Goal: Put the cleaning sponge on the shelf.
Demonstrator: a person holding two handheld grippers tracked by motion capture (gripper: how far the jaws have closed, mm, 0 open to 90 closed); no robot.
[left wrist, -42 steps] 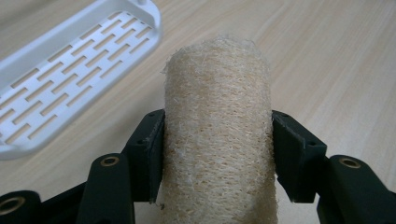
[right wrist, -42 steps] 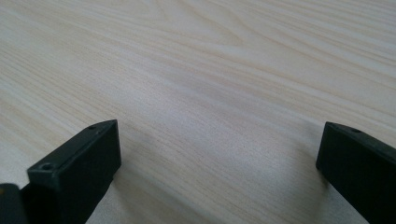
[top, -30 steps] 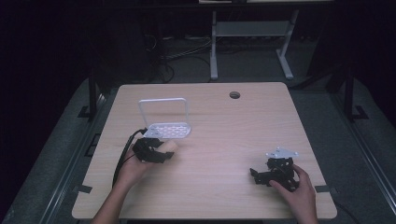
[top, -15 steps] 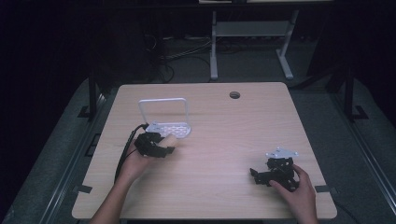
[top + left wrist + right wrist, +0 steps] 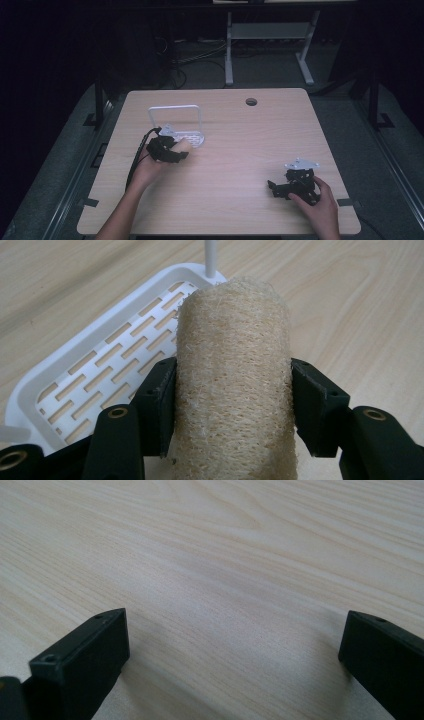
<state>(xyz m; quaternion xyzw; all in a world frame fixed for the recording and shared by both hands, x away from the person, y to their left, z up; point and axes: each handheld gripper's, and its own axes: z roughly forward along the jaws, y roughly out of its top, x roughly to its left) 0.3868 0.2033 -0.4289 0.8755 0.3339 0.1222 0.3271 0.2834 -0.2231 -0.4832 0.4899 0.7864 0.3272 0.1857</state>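
Loofah sponge (image 5: pixel 232 385), light, springy and rough enough not to slip, sits clamped across its middle in the left claw (image 5: pixel 232 405), beside the slotted white tray (image 5: pixel 100 370); the right claw (image 5: pixel 235 650) gapes empty.

Dim dark surroundings, evenly lit tabletop, soft close-up focus

Coarse, fibrous loofah (image 5: pixel 232 375) between matt black plastic jaws; smooth glossy white plastic tray (image 5: pixel 107 355) just beyond; pale wood-grain table (image 5: pixel 225 555) beneath.
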